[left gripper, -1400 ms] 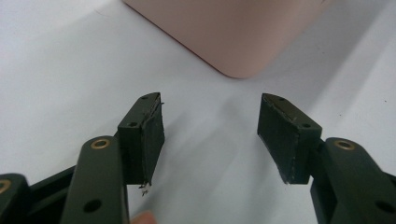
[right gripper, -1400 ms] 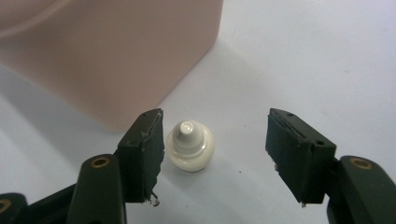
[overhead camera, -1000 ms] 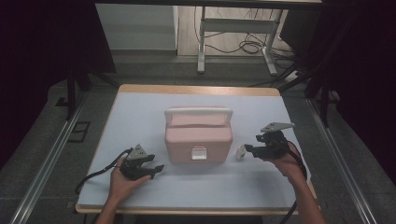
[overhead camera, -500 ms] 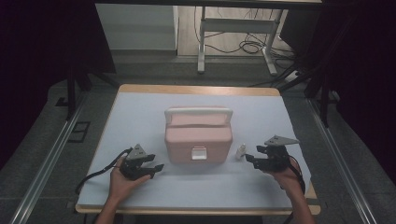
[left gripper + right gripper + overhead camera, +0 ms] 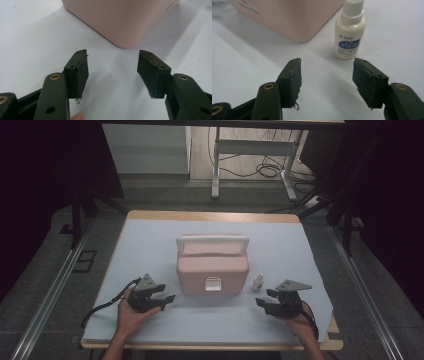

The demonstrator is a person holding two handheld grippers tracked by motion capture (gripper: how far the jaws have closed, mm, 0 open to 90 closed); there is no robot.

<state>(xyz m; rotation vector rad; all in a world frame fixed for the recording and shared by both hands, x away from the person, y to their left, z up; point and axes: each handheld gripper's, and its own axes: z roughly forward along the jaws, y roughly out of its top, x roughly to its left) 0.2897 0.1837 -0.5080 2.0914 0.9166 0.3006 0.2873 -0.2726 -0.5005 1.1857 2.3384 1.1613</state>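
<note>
The right tongs (image 5: 264, 298) have drawn back toward the person since a second ago, from beside the bottle (image 5: 258, 281) to the near edge of the bench (image 5: 150, 235); the left tongs (image 5: 165, 294) have kept their place. The bottle stands upright just right of the pink box (image 5: 212, 267), apart from it. The box sits mid-bench with its white handle (image 5: 213, 240) along the far side and a white latch (image 5: 213, 284) on its near face.

The right gripper view shows what the high view is too small to give: a white cap and a blue label on the bottle (image 5: 350, 31), which stands beyond the spread right tongs (image 5: 326, 72), nothing between them. The left gripper view shows the left tongs (image 5: 112, 64) likewise spread and empty, pointed at a rounded corner of the box (image 5: 120, 20).

The bench is covered in a pale sheet with a wooden edge showing at the far side. Around it lies grey floor with metal rails (image 5: 52, 290); beyond are a white-framed stand (image 5: 250, 150) and loose cables (image 5: 267, 170).
</note>
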